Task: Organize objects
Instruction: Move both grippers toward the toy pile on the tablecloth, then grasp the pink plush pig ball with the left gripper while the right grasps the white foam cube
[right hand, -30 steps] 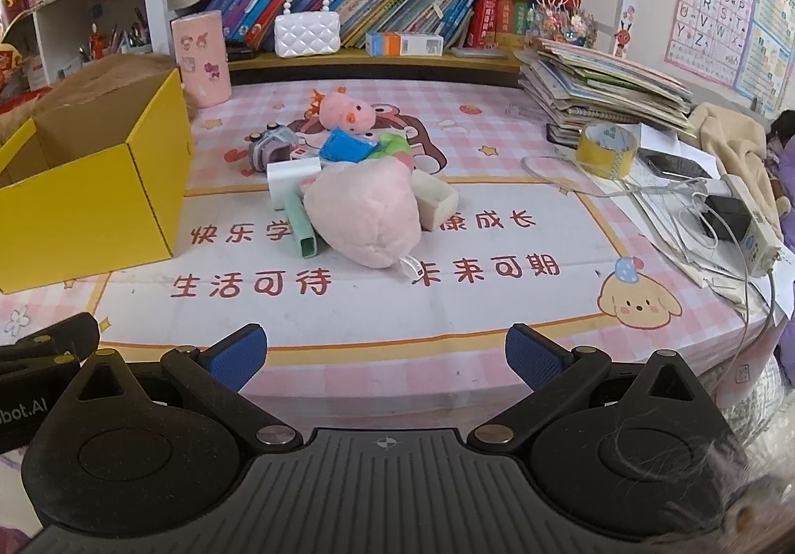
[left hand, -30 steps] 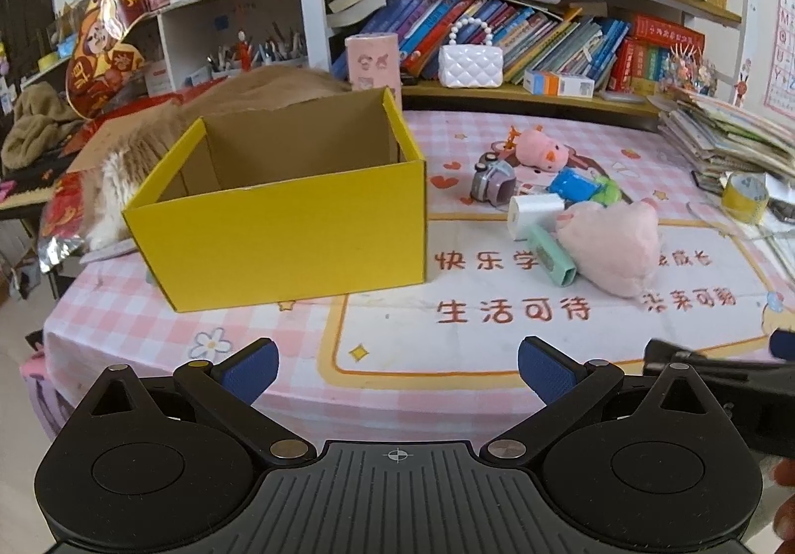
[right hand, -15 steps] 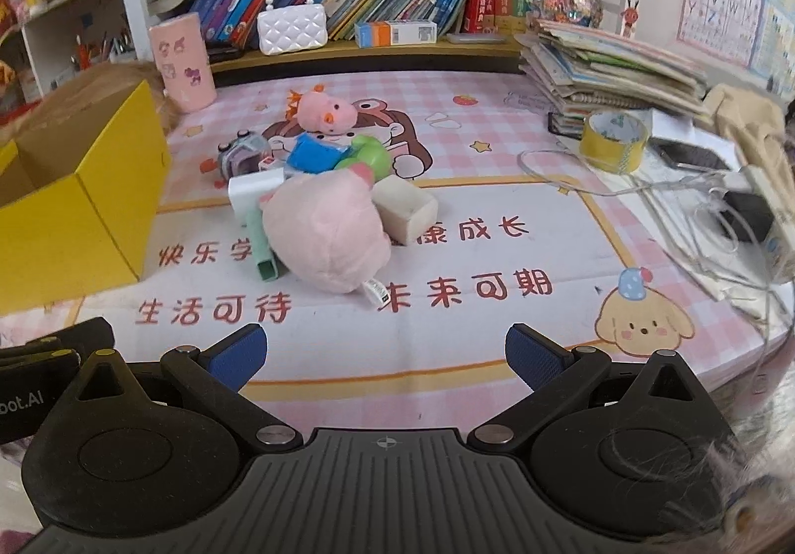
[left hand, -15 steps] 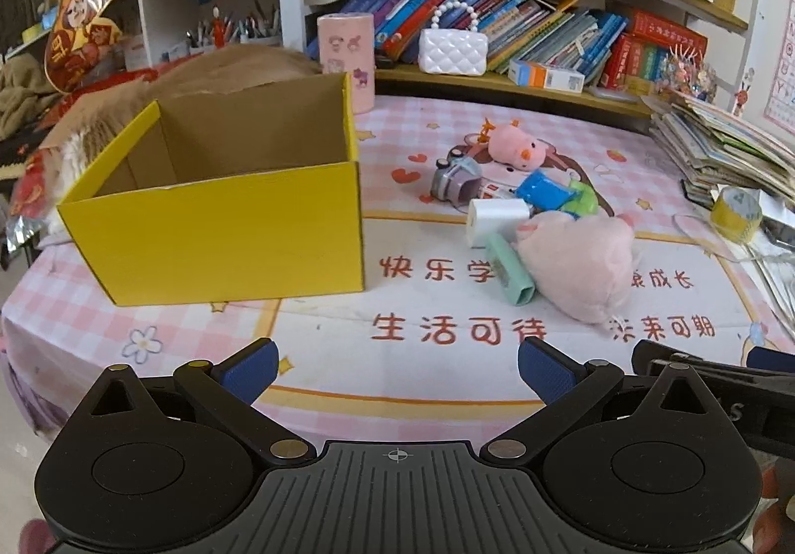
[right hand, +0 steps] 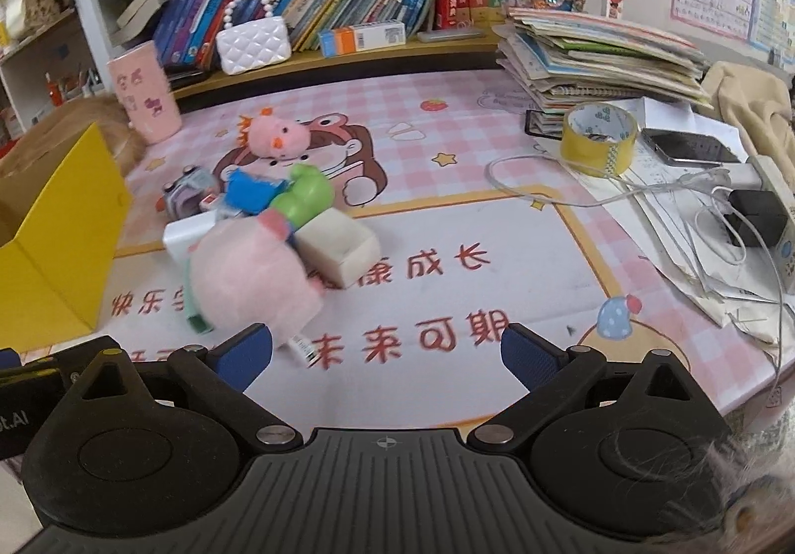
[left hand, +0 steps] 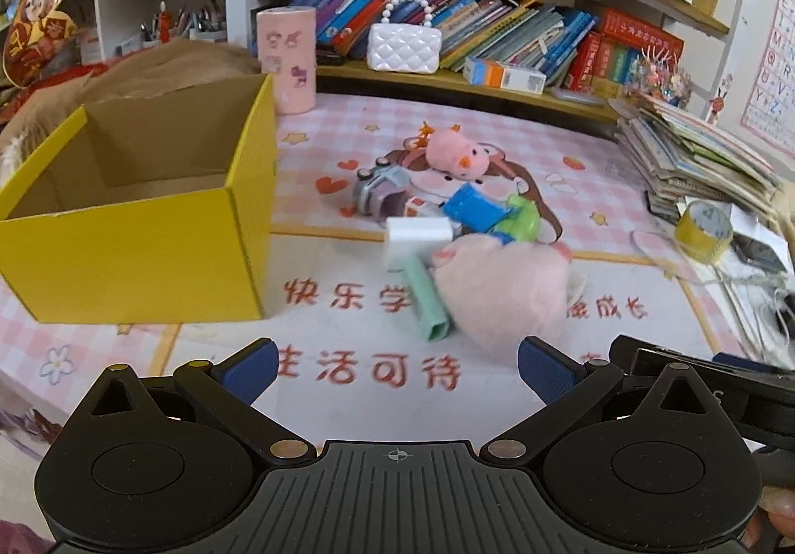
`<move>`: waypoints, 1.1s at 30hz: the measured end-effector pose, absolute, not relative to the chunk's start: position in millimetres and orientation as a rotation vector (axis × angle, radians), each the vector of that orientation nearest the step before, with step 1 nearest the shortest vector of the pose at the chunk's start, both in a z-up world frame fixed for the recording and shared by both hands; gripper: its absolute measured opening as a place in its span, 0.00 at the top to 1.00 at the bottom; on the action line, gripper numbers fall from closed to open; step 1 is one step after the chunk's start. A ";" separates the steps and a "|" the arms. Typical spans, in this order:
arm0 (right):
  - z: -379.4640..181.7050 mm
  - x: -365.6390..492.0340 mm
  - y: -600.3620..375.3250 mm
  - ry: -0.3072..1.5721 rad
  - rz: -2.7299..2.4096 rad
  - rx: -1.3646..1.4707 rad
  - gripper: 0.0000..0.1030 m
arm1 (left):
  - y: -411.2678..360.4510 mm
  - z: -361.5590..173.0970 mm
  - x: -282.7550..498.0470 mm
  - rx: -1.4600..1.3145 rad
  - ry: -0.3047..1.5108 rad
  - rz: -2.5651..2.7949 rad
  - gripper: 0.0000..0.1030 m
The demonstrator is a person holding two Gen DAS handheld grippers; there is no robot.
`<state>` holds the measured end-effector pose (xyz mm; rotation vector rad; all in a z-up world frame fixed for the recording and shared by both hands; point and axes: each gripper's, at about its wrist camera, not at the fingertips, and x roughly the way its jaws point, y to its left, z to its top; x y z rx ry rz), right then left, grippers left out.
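An open yellow cardboard box (left hand: 149,251) stands at the left of the table, with nothing in the part of it I can see. Right of it lies a heap of small things: a big pink plush (left hand: 502,290), a mint green stick (left hand: 427,303), a white block (left hand: 417,231), a blue packet (left hand: 472,203), a green toy (right hand: 308,194), a small pink pig (left hand: 452,149), a toy camera (left hand: 380,191) and a cream box (right hand: 340,251). My left gripper (left hand: 397,367) hangs open before the heap. My right gripper (right hand: 387,350) is wide, its jaws closing, with nothing between them.
A pink cup (left hand: 288,57) and a white pearl-handled purse (left hand: 405,47) stand by the bookshelf at the back. At the right are a stack of books (right hand: 596,57), a yellow tape roll (right hand: 598,139), a phone (right hand: 688,146), papers and white cables (right hand: 646,191).
Both grippers have moved rightward and closer to the heap; the yellow box has slid toward the left of both views. The plush now sits just ahead of the fingertips.
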<state>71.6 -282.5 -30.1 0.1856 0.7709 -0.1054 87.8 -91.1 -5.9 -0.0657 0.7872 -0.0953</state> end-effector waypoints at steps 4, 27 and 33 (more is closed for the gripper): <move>-30.7 82.6 -297.5 0.766 -0.110 0.229 0.16 | -102.6 -6.5 97.1 -0.064 0.786 -0.111 0.00; -30.0 131.0 -341.1 0.719 -0.077 0.328 0.20 | -161.6 -35.4 161.0 -0.006 0.815 -0.231 0.37; -37.6 158.0 -343.9 0.750 0.045 0.372 0.21 | -119.4 5.9 136.5 -0.109 0.723 -0.228 0.37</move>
